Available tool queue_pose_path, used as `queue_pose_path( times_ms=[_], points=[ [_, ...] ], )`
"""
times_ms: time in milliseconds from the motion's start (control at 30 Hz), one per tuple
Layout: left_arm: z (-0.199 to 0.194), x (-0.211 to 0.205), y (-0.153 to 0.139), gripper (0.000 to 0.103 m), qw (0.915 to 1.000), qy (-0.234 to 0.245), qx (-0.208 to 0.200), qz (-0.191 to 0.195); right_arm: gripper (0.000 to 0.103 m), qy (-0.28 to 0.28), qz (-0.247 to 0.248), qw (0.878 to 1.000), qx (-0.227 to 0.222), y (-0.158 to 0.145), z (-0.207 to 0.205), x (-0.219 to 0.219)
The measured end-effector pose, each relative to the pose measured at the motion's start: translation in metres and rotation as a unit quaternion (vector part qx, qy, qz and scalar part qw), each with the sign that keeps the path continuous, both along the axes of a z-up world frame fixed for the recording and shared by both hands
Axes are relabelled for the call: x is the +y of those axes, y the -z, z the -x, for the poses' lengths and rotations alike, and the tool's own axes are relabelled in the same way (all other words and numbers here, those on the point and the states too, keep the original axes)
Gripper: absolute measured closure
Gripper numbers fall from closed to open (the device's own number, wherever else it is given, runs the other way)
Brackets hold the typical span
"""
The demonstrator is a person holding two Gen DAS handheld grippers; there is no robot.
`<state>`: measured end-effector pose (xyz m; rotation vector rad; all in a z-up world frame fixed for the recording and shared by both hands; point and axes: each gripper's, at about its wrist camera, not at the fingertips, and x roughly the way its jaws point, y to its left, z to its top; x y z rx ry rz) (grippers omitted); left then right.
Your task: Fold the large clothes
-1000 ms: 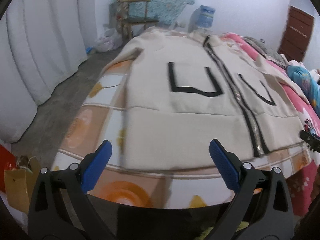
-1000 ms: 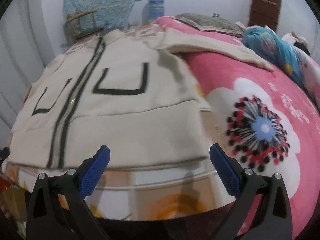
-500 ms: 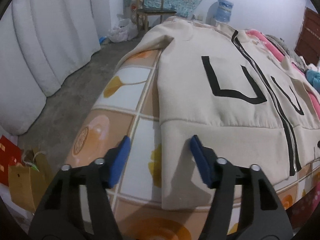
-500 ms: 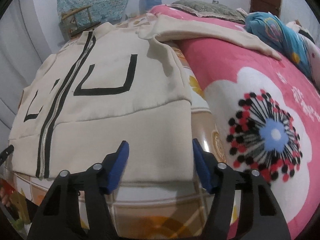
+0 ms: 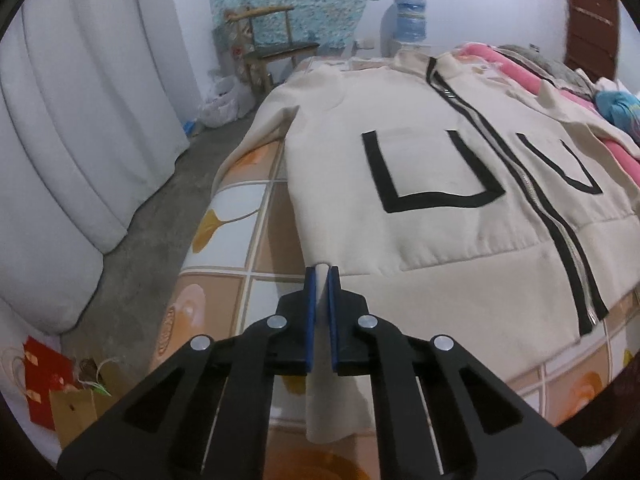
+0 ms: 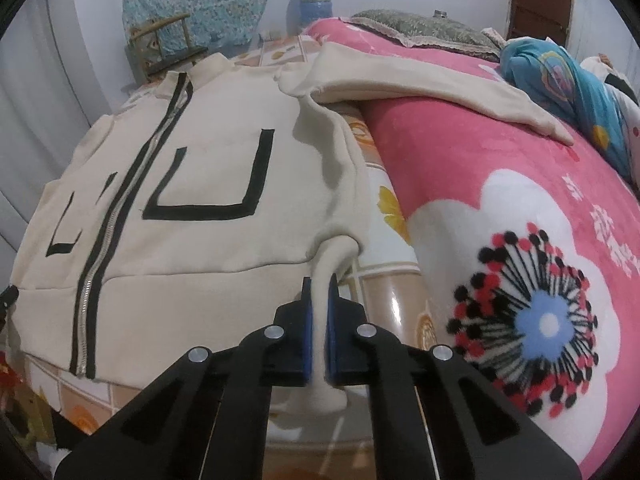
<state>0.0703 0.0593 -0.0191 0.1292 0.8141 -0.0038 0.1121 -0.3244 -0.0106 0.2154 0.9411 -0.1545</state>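
Note:
A cream zip-up jacket [image 5: 432, 168] with black U-shaped pocket trim lies front up on the bed [image 5: 236, 220]. In the left wrist view my left gripper [image 5: 322, 271] is shut on the jacket's near left hem corner, and cloth hangs below its blue pads [image 5: 310, 316]. The same jacket [image 6: 208, 184] fills the right wrist view, where my right gripper [image 6: 319, 282] is shut on the near right hem corner, the fabric bunched up between the pads. One sleeve [image 6: 420, 84] stretches away over the pink blanket [image 6: 460, 168].
White curtains [image 5: 76, 128] and bare floor [image 5: 160, 208] run along the bed's left side. Paper bags [image 5: 60, 388] sit on the floor nearby. A wooden chair [image 5: 276, 48] and a water bottle [image 5: 410, 20] stand at the far wall. Blue bedding [image 6: 568, 92] lies far right.
Both grippers went from wide open to shut, each moving in over a near hem corner of the jacket and pinching it. The right corner's fabric has gathered into a ridge.

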Motion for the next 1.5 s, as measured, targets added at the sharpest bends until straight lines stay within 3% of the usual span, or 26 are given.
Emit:
queue_pose_path(
  times_ms=[233,400,500,533,600,633,667,700,767,833,967,1167,1233,1267,1333,1400,1500],
  points=[
    [0.027,0.007,-0.019,0.098,0.9999,0.01,0.002,0.005,0.098,-0.009,-0.018,1.0,-0.011,-0.01,0.037,0.001],
    [0.057,0.023,-0.024,0.097,0.9995,-0.003,0.029,0.015,0.097,-0.02,-0.039,0.999,-0.001,-0.014,0.084,0.007],
    [0.066,0.032,-0.025,0.092,0.9983,-0.019,0.047,0.028,0.095,-0.019,-0.052,0.998,0.008,-0.014,0.101,0.008],
    [0.068,0.035,-0.028,0.092,0.9981,-0.023,0.045,0.036,0.089,-0.015,-0.054,0.998,0.004,-0.019,0.105,0.007],
    [0.068,0.039,-0.039,0.079,0.9977,-0.024,0.035,0.053,0.081,-0.008,-0.048,0.999,-0.014,-0.033,0.109,0.006],
    [0.065,0.04,-0.045,0.065,0.9976,-0.023,0.029,0.059,0.068,-0.007,-0.047,0.998,-0.027,-0.042,0.109,0.006],
    [0.06,0.038,-0.051,0.051,0.9975,-0.018,0.02,0.066,0.06,-0.009,-0.05,0.998,-0.041,-0.051,0.106,0.008],
    [0.056,0.035,-0.055,0.046,0.9974,-0.014,0.013,0.069,0.05,-0.017,-0.052,0.997,-0.052,-0.059,0.1,0.011],
    [0.038,0.022,-0.061,0.035,0.9978,-0.002,0.006,0.066,0.042,-0.036,-0.051,0.996,-0.07,-0.068,0.082,0.023],
    [0.014,0.002,-0.06,0.023,0.9979,0.019,0.011,0.061,0.024,-0.057,-0.059,0.994,-0.073,-0.069,0.056,0.037],
    [-0.028,-0.033,-0.038,0.017,0.9975,0.042,0.036,0.044,0.018,-0.115,-0.037,0.992,-0.046,-0.051,-0.008,0.085],
    [-0.063,-0.061,0.008,0.017,0.994,0.058,0.092,-0.01,0.018,-0.148,0.003,0.989,0.013,-0.01,-0.076,0.128],
    [-0.065,-0.061,0.019,0.013,0.9917,0.064,0.111,-0.01,0.018,-0.155,0.007,0.988,0.026,0.0,-0.087,0.135],
    [-0.064,-0.058,0.019,0.008,0.9932,0.057,0.101,-0.008,0.018,-0.155,0.011,0.987,0.033,0.006,-0.091,0.136],
    [-0.064,-0.053,0.022,0.008,0.9933,0.053,0.103,0.006,0.017,-0.156,0.018,0.987,0.046,0.015,-0.098,0.138],
    [-0.068,-0.045,0.026,0.007,0.9912,0.043,0.117,0.045,0.009,-0.162,0.026,0.985,0.057,0.023,-0.1,0.142],
    [-0.068,-0.045,0.027,0.007,0.9921,0.044,0.11,0.04,0.007,-0.16,0.025,0.986,0.044,0.025,-0.1,0.138]
  ],
)
